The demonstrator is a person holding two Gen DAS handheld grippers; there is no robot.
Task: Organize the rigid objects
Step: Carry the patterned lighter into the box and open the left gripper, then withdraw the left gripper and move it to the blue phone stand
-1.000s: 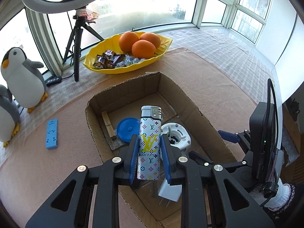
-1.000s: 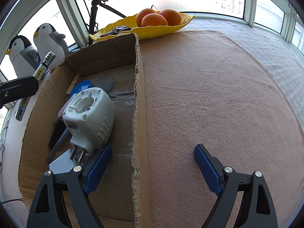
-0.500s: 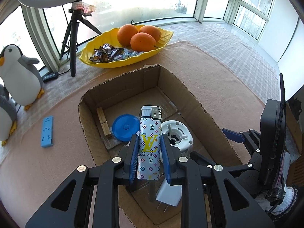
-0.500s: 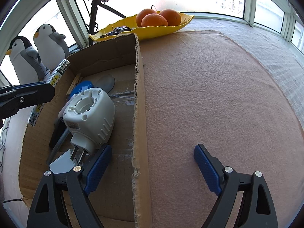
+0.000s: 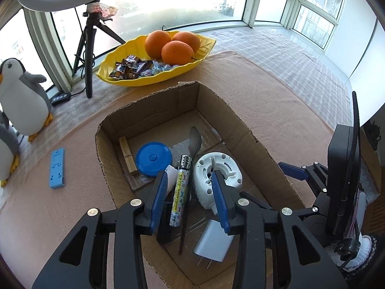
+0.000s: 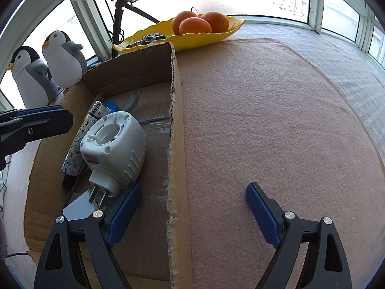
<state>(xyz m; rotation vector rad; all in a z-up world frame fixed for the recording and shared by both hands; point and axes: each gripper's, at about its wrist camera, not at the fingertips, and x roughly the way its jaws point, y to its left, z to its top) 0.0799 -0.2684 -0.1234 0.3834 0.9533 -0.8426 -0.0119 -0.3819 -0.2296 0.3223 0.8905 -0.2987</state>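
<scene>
Left wrist view: left gripper (image 5: pixel 190 198), black frame with ribbed blue pads, jaws opening over open brown corrugated cardboard box (image 5: pixel 259 144). Slim glossy white lighter with coloured monogram print and metal cap (image 5: pixel 180 193) lying loose on box floor between the pads, touching neither. Just beside it: round blue plastic lid (image 5: pixel 153 159), wooden clothespin (image 5: pixel 127 155), grey metal spoon (image 5: pixel 194 141), domed white plastic plug-in device (image 5: pixel 216 175), flat white charger with two prongs (image 5: pixel 213 243). Left of box on pink fuzzy mat (image 5: pixel 276 101): small blue plastic bar (image 5: pixel 57 165). Far: yellow leaf-shaped bowl (image 5: pixel 207 44) with oranges (image 5: pixel 176 52).

Right wrist view: right gripper (image 6: pixel 192 213), jaws spread wide, empty, straddling ragged right wall of box (image 6: pixel 176 144); left pad inside, near device (image 6: pixel 113 149); lighter (image 6: pixel 79 144) behind it.
</scene>
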